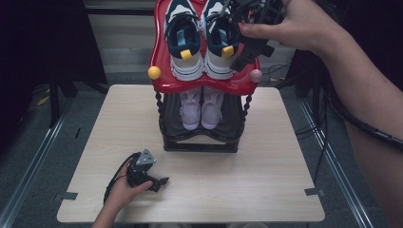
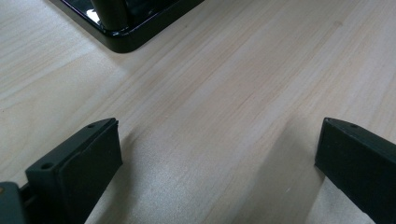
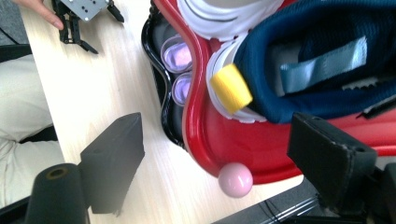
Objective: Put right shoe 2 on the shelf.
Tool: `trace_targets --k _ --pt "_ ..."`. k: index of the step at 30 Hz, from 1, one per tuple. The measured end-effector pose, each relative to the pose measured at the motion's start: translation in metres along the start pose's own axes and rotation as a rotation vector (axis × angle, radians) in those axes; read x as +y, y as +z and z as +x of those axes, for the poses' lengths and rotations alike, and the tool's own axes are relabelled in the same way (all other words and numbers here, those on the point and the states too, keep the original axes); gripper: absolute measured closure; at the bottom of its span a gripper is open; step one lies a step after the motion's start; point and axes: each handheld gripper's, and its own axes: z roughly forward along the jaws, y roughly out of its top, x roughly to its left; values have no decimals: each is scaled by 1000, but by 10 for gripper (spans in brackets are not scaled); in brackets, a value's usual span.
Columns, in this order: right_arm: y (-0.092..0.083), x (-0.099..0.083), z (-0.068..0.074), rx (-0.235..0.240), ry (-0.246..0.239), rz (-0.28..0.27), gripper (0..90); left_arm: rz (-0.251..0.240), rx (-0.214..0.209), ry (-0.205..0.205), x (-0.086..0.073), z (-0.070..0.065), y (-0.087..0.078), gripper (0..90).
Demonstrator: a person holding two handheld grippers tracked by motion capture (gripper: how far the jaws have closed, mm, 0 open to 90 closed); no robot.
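Right gripper [image 1: 247,40], jaws wide and empty, beside navy-and-white sneaker [image 1: 220,40] on glossy red plastic shelf [image 1: 164,83]; a careless nudge could topple the shoe.

The left gripper [image 1: 159,183] lies low near the front left of the table, held from behind by the left hand [image 1: 124,186], its jaws spread wide with nothing between them. The right gripper [image 1: 244,45] is raised at the far edge, gripped by the right hand [image 1: 304,23] on an outstretched forearm, jaws apart and holding nothing.
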Motion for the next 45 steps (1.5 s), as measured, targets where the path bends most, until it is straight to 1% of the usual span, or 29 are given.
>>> trace_targets --k 6,10,11,13,15,18,20,21,26,27,29,30,33,34,35,36,39,40,43,45 --pt "-1 -7 0 4 7 15 187 0 -1 0 0 0 0 0" --pt "-1 -11 1 30 26 33 195 1 0 0 0 0 0 0" --pt "0 -13 0 39 18 34 195 1 0 0 0 0 0 0" --pt "0 -14 1 51 29 55 198 -1 -1 0 0 0 0 0" --pt "2 -16 2 51 21 57 198 -1 -1 0 0 0 0 0" --pt "2 -18 4 60 31 61 198 1 0 0 0 0 0 0" --pt "3 -20 4 63 21 57 198 -2 -1 0 0 0 0 0" --pt "2 -21 5 68 28 60 200 1 0 -1 0 0 0 0" --pt "2 -28 6 65 30 65 208 1 0 -1 0 0 0 0" --pt "2 -30 6 75 34 67 212 1 0 -1 0 0 0 0" --pt "2 -33 7 75 36 73 214 0 -1 -1 0 0 0 0" --pt "2 -34 7 77 41 86 214 0 0 0 0 0 0 0" --pt "3 -37 7 86 28 101 214 0 0 0 0 0 0 0" --pt "3 -38 7 84 30 104 214 -2 -1 0 0 0 0 0" --pt "3 -39 8 85 42 105 215 0 0 0 0 0 0 0" --pt "3 -40 7 89 36 112 215 0 0 0 0 0 0 0" --pt "5 -41 9 104 34 133 219 1 0 -1 0 0 0 0" --pt "5 -42 8 115 29 139 218 0 -1 -1 0 0 0 0" --pt "7 -43 9 131 21 172 220 0 -1 -1 0 0 0 0" --pt "8 -43 10 144 24 178 221 1 0 -1 0 0 0 0"
